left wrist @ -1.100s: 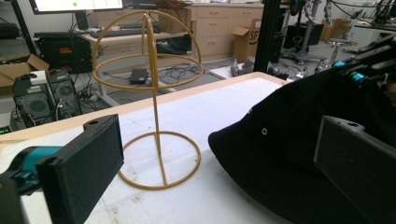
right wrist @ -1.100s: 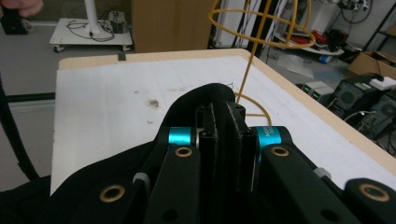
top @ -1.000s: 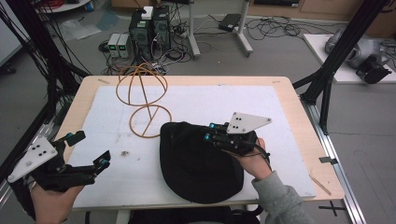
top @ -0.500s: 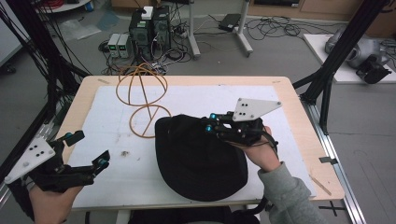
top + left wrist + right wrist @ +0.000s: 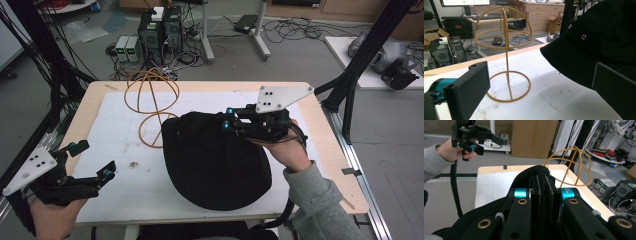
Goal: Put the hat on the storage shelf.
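A black bucket hat (image 5: 215,165) hangs from my right gripper (image 5: 229,120), which is shut on a fold of its fabric near the far edge. The hat's near part still rests on the white mat. In the right gripper view the jaws (image 5: 544,192) pinch the black cloth (image 5: 474,220) tightly. A yellow wire hat stand (image 5: 152,100) is upright at the back left of the table, just left of the hat. My left gripper (image 5: 93,160) hovers open at the front left corner with nothing in it. Its view faces the stand (image 5: 505,50) and the hat's brim (image 5: 596,37).
The wooden table (image 5: 325,150) carries a white mat (image 5: 125,185). Black frame posts (image 5: 360,65) rise at both sides. Computers and cables (image 5: 160,30) lie on the floor beyond the far edge.
My right gripper has risen with the hat, pulling its far side up off the table. The left gripper has stayed where it was.
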A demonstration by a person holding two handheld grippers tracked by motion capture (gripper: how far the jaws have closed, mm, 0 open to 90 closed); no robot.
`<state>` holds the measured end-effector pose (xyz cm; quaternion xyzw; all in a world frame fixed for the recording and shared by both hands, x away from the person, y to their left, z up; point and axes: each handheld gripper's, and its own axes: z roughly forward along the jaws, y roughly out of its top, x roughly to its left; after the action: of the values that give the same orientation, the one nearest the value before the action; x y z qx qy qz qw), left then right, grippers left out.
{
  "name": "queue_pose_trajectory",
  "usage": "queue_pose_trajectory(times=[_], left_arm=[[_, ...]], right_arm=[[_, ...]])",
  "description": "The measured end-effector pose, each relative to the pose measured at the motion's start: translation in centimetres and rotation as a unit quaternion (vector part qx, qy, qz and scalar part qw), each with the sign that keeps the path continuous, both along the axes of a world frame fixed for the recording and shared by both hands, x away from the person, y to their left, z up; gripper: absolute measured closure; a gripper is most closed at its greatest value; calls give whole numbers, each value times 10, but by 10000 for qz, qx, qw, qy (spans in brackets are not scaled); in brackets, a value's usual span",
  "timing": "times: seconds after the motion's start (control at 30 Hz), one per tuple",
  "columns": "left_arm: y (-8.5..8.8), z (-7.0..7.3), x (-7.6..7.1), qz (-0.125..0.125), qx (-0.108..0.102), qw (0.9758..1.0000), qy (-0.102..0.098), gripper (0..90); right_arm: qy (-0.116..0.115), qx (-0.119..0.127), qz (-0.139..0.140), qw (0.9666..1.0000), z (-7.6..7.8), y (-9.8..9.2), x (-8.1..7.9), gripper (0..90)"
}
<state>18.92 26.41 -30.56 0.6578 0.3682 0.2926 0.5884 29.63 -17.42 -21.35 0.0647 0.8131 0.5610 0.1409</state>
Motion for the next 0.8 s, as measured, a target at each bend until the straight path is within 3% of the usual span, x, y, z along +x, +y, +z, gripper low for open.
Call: queue_pose_trajectory(times=[0.37,0.47,0.8], left_arm=[[5,10,-9,33,7,9999,-145,17],[6,11,-10,27,13,9999,-137,17],[4,9,-9,3,19,10000,-85,17]], right_arm=[[-57,93,156,9998,23,3,5,847],[-17,220,203,9996,26,2,7,847],[-166,108,232,9995,48,9,9,847]])
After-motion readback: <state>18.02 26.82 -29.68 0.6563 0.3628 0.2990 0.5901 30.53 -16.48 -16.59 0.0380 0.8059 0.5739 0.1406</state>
